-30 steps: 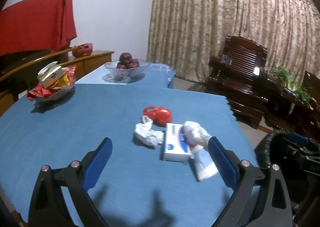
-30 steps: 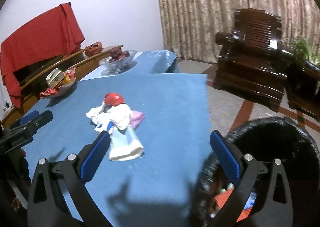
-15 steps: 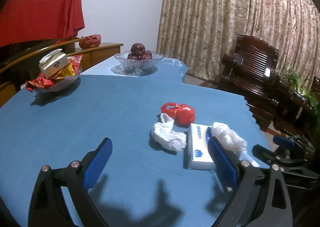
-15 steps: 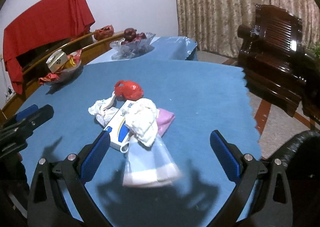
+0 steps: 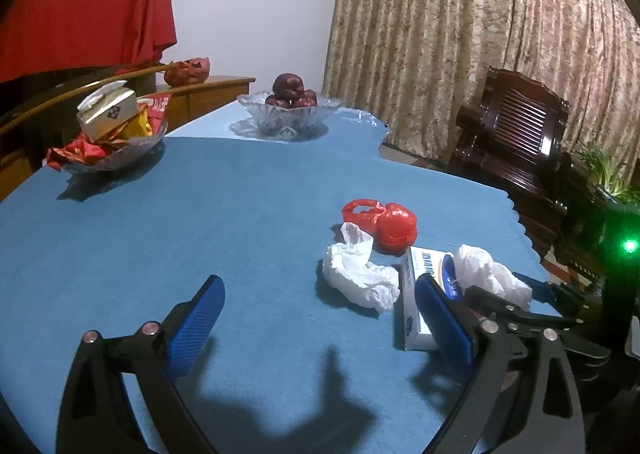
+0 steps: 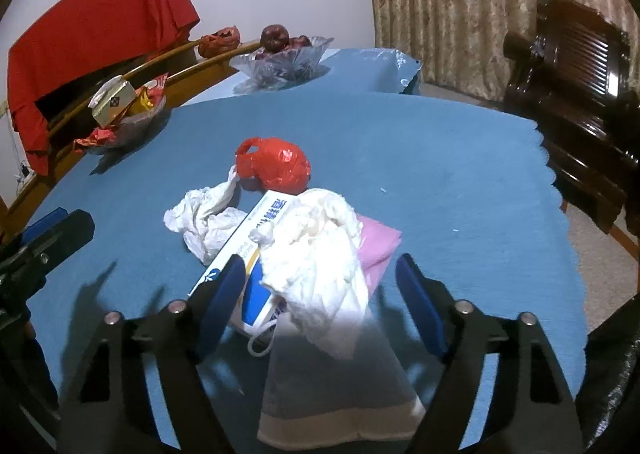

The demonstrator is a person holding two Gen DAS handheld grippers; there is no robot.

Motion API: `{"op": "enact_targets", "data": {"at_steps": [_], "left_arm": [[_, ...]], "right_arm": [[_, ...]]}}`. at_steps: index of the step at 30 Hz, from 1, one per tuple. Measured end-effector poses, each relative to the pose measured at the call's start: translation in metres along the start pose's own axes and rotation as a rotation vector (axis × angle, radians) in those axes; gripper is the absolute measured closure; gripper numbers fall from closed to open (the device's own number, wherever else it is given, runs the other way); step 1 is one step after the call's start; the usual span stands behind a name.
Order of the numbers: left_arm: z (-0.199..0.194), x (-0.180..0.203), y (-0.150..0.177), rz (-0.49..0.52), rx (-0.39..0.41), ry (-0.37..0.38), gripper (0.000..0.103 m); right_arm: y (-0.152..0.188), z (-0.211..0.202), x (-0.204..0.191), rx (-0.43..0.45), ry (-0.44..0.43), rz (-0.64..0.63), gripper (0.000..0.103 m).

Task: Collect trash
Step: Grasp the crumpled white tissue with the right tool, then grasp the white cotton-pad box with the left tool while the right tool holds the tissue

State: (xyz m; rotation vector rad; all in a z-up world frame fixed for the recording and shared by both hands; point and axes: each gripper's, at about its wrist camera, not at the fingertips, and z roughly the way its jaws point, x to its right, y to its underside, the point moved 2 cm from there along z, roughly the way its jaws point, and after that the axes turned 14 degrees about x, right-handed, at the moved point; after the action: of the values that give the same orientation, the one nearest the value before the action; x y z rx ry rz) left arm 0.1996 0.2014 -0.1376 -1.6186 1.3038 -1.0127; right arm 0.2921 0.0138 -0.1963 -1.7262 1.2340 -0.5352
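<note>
Nearest in the right wrist view, the right gripper (image 6: 320,294) has its blue fingers (image 6: 220,298) apart and closing, one on each side of a heap of trash, the pads not yet pressing on it. Between them lies a face mask (image 6: 336,386), pale with a white band, blurred at the near edge, its ear loop curling out at 9 o'clock. On top of the mask's far end sits a crumpled white tissue (image 6: 316,254). A pink wrapper (image 6: 378,246) pokes out from under the tissue at 3 o'clock. At 10 o'clock of the tissue, touching it, lies a white and blue carton (image 6: 244,242), tilted. Beyond the carton, at 10 o'clock, is a white plastic bag (image 6: 204,218), and farther on at 12 o'clock a knotted red plastic bag (image 6: 276,166), touching the carton's far end.

In the left wrist view the left gripper (image 5: 320,318) hangs over the blue surface (image 5: 160,246) with its fingers (image 5: 196,322) wide apart and nothing between them; the heap lies at 2 o'clock of it, its right finger in front of the carton.

Farther back on the surface stand a glass dish of snack packets (image 5: 108,138) at 10 o'clock and a glass bowl of dark fruit (image 5: 290,110) at 12 o'clock. Behind them are a red cloth (image 5: 88,30), patterned curtains (image 5: 480,34) and a dark wooden chair (image 5: 516,134) at 2 o'clock.
</note>
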Motion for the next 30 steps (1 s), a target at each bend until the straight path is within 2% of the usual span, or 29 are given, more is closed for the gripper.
{"op": "enact_targets", "data": {"at_steps": [4, 6, 8, 10, 22, 27, 28, 30], "left_arm": [[0.004, 0.001, 0.002, -0.002, -0.006, 0.003, 0.01], [0.005, 0.003, 0.003, 0.002, -0.01, 0.008, 0.01], [0.007, 0.006, 0.005, 0.003, -0.013, 0.01, 0.01], [0.009, 0.01, 0.006, 0.002, -0.017, 0.016, 0.01], [0.027, 0.066, 0.029, 0.048, -0.089, 0.124, 0.01], [0.043, 0.078, 0.039, 0.074, -0.139, 0.125, 0.01], [0.047, 0.08, 0.041, 0.075, -0.158, 0.129, 0.011], [0.052, 0.081, 0.044, 0.071, -0.188, 0.141, 0.019]], "right_arm": [[0.005, 0.002, 0.001, -0.017, -0.028, 0.007, 0.058], [0.005, -0.001, 0.003, -0.009, -0.034, 0.003, 0.067], [0.003, -0.004, 0.004, -0.005, -0.053, 0.007, 0.071], [0.001, -0.008, 0.006, 0.007, -0.059, 0.005, 0.082], [0.003, -0.046, 0.037, 0.048, -0.032, 0.061, 0.083], [0.005, -0.051, 0.042, 0.047, -0.03, 0.072, 0.083], [0.006, -0.052, 0.043, 0.048, -0.033, 0.074, 0.083], [0.005, -0.054, 0.043, 0.053, -0.04, 0.077, 0.083]]}}
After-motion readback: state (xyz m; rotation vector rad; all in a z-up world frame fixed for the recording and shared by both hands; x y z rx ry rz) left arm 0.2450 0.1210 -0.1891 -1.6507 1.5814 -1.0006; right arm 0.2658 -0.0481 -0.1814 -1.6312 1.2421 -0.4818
